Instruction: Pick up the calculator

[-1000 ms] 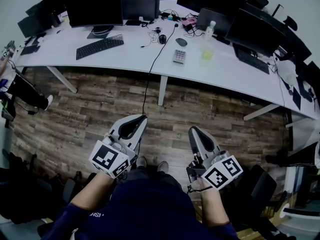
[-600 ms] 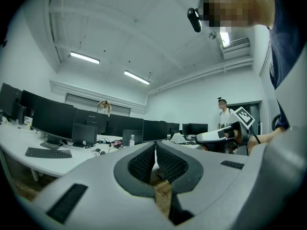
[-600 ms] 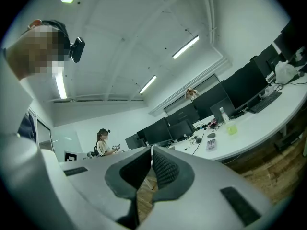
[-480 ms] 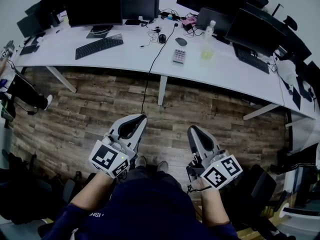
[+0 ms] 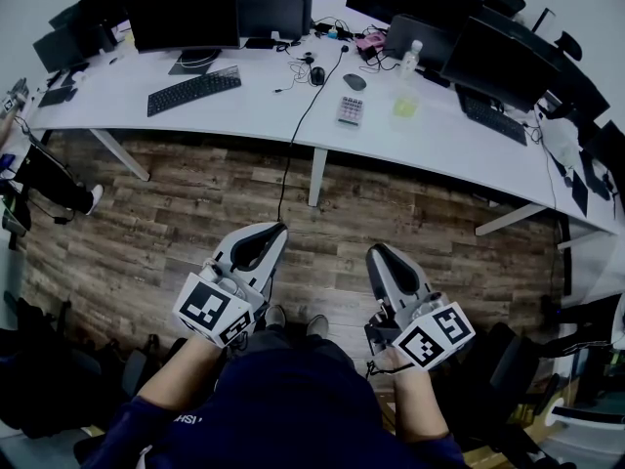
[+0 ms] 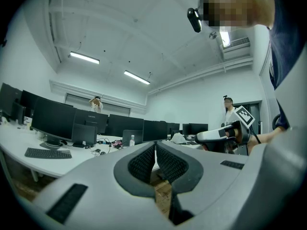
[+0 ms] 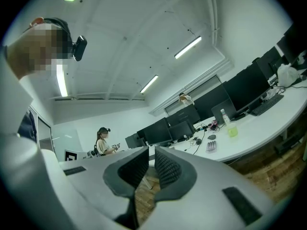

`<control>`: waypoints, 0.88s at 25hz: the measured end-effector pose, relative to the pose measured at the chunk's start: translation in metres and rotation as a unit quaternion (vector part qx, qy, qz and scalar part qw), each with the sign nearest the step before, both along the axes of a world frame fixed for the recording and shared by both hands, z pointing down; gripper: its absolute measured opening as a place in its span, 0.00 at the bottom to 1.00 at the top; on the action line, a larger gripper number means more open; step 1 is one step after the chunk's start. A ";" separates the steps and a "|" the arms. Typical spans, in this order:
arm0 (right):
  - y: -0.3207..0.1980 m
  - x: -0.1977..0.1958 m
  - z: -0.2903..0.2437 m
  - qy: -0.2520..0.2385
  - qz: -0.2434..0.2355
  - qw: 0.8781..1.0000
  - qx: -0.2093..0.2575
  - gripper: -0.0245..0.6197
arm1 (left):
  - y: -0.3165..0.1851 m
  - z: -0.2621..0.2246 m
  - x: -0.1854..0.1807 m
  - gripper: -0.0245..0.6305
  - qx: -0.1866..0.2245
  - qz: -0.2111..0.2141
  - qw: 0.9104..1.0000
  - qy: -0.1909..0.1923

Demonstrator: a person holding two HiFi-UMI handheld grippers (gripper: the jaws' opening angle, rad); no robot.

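Observation:
The calculator point(image 5: 351, 110) is small and pale with rows of grey keys. It lies flat on the long white desk point(image 5: 244, 115), far ahead of both grippers, and shows small in the right gripper view point(image 7: 210, 146). I hold my left gripper point(image 5: 271, 233) close to my body over the wooden floor, its ribbed pads together with nothing between them point(image 6: 155, 145). My right gripper point(image 5: 376, 253) hangs beside it at the same height. Its jaws are opening, with a narrow empty gap between the pads point(image 7: 151, 150).
On the desk stand dark monitors point(image 5: 186, 13), a black keyboard point(image 5: 194, 91), a mouse point(image 5: 354, 82), a clear bottle point(image 5: 410, 57) and a yellow-green cup point(image 5: 405, 106). A black cable point(image 5: 293, 145) hangs from its front edge. Wooden floor point(image 5: 410, 213) lies between me and the desk.

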State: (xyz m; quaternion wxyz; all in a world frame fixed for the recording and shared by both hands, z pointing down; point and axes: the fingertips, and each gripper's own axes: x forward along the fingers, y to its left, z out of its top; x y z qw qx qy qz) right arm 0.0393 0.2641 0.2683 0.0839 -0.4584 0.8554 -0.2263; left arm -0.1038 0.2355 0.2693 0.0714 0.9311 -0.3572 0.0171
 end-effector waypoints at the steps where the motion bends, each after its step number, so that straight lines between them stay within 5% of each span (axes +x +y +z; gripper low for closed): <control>1: 0.000 0.000 0.000 0.000 0.000 1.000 0.000 0.10 | 0.000 0.000 0.000 0.09 0.000 0.000 1.000 0.000; 22: -0.007 0.002 -0.001 -0.009 -0.003 1.000 -0.001 0.23 | -0.006 0.000 0.000 0.09 0.001 -0.003 1.000 0.000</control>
